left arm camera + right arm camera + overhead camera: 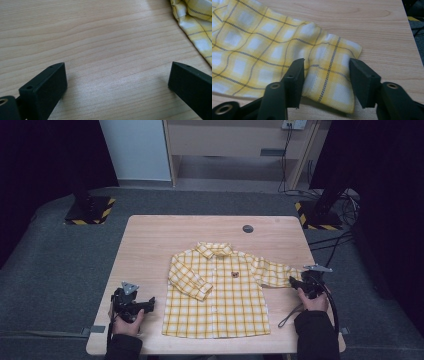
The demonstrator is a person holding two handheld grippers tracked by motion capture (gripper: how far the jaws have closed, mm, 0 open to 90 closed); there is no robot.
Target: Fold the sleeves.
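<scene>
A small yellow-and-white checked cotton shirt (pixel 215 292) is laid flat, front up, on the pale wooden table (pixel 150 245), its collar pointing away from the person. One sleeve is already folded across the chest; the other sleeve (pixel 277 272) is stretched out sideways towards the right gripper (pixel 296 282).

The step in hand is judged to be the taking of that outstretched sleeve at its cuff (pixel 332 75). In the right gripper view the cuff is seen lying between the two black jaws, which are set about halfway apart; one jaw is at the fabric's fold, the other is just beside its edge, and the cloth is not yet pinched. Nothing is held.

The left gripper (pixel 142 305) is kept low over bare wood near the shirt's lower left corner, jaws spread wide and empty, with only the hem (pixel 197 27) seen beside them.

For the next move, the right jaws would need to be closed fully on the cuff, so that both layers are caught, before the sleeve is lifted and carried across the shirt front.
</scene>
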